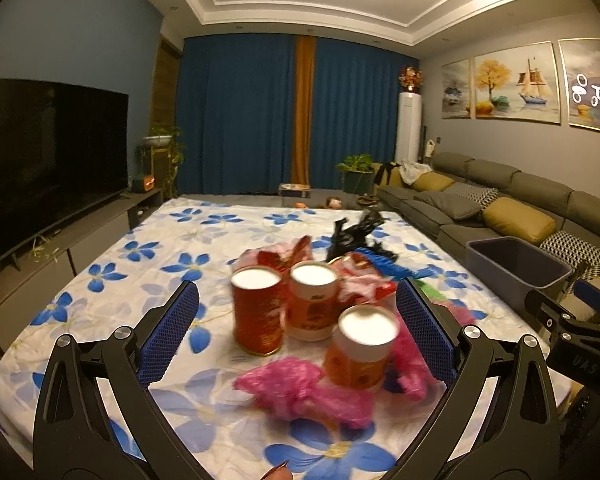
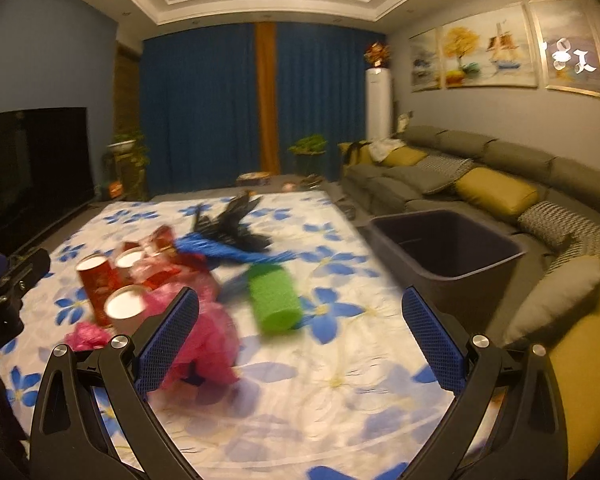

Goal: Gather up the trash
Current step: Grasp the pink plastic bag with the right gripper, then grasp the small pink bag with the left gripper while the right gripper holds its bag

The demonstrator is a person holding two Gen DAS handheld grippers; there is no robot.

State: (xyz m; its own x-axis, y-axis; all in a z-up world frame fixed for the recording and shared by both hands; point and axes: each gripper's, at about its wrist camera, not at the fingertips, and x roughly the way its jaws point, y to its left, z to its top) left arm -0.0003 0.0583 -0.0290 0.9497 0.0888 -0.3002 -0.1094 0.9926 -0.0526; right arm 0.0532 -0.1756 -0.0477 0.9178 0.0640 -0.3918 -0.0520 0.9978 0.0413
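1. We hold the left gripper (image 1: 296,332) with its two blue-padded fingers spread wide and nothing between the pads; it hovers low over the trash pile, level with the table.
2. Our right gripper (image 2: 300,340) is likewise spread wide and empty, aimed across the table, with the bin ahead to its right.
3. We count three round red-and-orange paper canisters with white tops (image 1: 256,312), standing upright close together on the white tablecloth with blue flowers (image 1: 112,276).
4. We count two patches of crumpled pink plastic bag (image 1: 300,392): one just in front of the nearest canister, one beside it to the right; whether they are joined we cannot tell.
5. One green foam roll (image 2: 274,300) lies on its side, apart from the canisters.
6. One blue bristly piece (image 2: 236,252) and one crumpled black plastic bag (image 2: 236,220) lie behind the roll, touching each other.
7. Crumpled red wrappers (image 1: 288,254) sit behind the canisters; blur prevents a count.
8. One dark grey rectangular plastic bin (image 2: 452,256) stands at the table's right edge, before the grey sofa (image 2: 460,160).
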